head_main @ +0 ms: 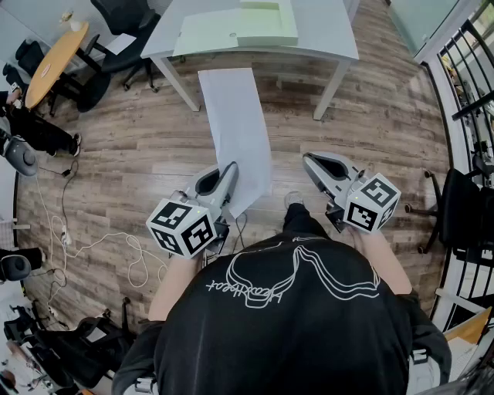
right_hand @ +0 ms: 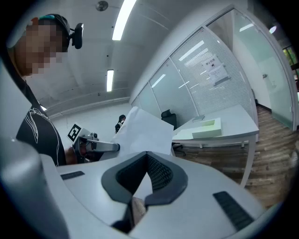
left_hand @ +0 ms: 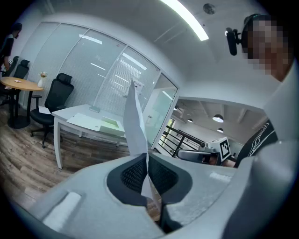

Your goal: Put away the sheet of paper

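Observation:
A white sheet of paper [head_main: 235, 131] hangs out in front of me over the wooden floor, pinched at its near edge by my left gripper [head_main: 233, 167]. In the left gripper view the sheet [left_hand: 133, 123] stands edge-on, clamped between the dark pads of that gripper [left_hand: 147, 161]. My right gripper [head_main: 308, 158] is held level to the right of the sheet, apart from it. Its jaws [right_hand: 147, 156] meet at the tip with nothing between them. From the right gripper view the sheet [right_hand: 145, 133] and the left gripper [right_hand: 98, 146] lie to the left.
A grey table [head_main: 328, 35] stands ahead, carrying a pale green folder and a box [head_main: 266, 23]. A round wooden table [head_main: 54, 62] and black office chairs are at the far left. White cables [head_main: 116, 247] trail on the floor. A black railing [head_main: 467, 69] runs along the right.

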`<control>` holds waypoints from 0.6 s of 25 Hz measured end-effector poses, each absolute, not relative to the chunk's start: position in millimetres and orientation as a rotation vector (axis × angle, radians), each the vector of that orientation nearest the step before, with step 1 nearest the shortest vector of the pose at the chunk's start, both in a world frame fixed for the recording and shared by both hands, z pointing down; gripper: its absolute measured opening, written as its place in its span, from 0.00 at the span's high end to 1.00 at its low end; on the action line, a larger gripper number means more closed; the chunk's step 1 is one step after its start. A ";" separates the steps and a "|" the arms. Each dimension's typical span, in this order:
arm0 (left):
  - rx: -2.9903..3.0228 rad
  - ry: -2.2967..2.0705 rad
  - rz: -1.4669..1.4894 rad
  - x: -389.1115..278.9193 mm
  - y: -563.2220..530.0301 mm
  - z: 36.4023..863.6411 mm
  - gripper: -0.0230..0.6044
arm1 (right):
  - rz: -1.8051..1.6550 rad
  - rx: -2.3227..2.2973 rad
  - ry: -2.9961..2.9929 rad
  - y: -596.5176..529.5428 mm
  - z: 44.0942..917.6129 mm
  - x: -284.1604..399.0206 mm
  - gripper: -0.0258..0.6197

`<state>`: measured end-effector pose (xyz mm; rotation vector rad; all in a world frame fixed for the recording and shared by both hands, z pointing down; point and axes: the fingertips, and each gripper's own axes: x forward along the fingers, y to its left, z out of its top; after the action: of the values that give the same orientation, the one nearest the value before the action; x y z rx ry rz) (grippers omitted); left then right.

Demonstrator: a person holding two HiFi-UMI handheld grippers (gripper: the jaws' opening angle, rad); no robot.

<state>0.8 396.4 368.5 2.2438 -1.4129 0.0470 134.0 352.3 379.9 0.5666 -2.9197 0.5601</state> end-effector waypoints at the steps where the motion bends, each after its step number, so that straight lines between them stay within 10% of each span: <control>1: 2.246 -1.412 0.048 0.4 396.3 367.8 0.95 | 0.561 0.567 -2.919 352.3 379.2 133.5 0.95; 15: 2.250 -1.364 0.078 9.8 386.0 380.1 0.95 | 0.658 0.568 -2.900 348.5 393.5 139.2 0.95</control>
<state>9.8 386.0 380.1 2.2496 -1.3638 0.0782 139.2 348.5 393.5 0.5683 -2.8998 0.6575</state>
